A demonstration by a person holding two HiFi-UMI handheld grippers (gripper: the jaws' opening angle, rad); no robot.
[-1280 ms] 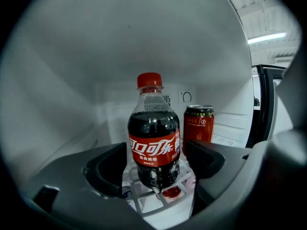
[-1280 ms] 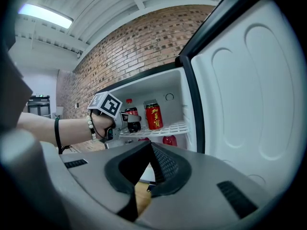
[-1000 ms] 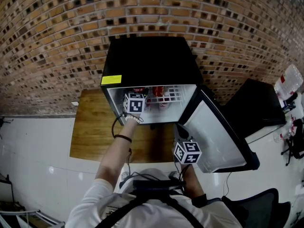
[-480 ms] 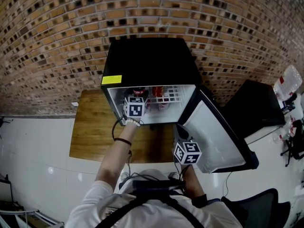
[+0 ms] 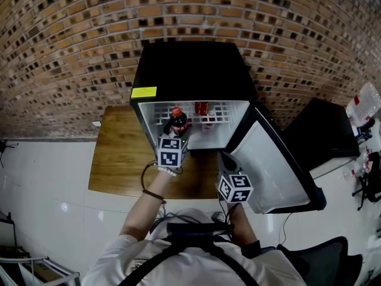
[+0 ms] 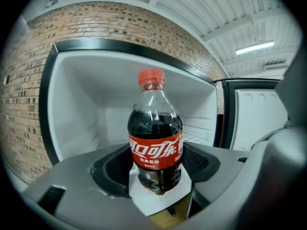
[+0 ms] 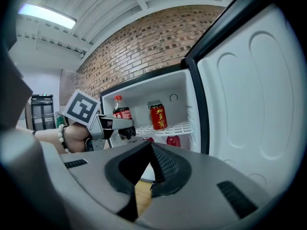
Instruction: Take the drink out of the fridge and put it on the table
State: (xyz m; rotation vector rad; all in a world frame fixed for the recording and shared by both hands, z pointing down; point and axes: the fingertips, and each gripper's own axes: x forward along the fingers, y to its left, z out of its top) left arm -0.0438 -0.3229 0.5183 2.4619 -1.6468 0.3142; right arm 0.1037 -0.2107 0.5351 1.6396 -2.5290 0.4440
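A cola bottle (image 5: pixel 177 121) with a red cap and red label stands upright between the jaws of my left gripper (image 5: pixel 177 131), at the open front of the black mini fridge (image 5: pixel 193 70). In the left gripper view the pads press on both sides of the cola bottle (image 6: pixel 156 143), so the left gripper (image 6: pixel 156 178) is shut on it. The white fridge interior lies behind it. My right gripper (image 5: pixel 228 167) hangs in front of the open door (image 5: pixel 268 165), shut and holding nothing. In the right gripper view the right gripper (image 7: pixel 151 176) points at the fridge and the cola bottle (image 7: pixel 121 111).
A red can (image 5: pixel 202 109) stands on the wire shelf, and red drinks (image 7: pixel 173 141) sit below it. The fridge stands on a wooden table (image 5: pixel 119 154). A black cabinet (image 5: pixel 321 133) is at the right, an office chair (image 5: pixel 324 252) at the lower right, and a brick wall behind.
My left gripper has drawn back out of the fridge toward me with the cola bottle in it. The right gripper has stayed in place.
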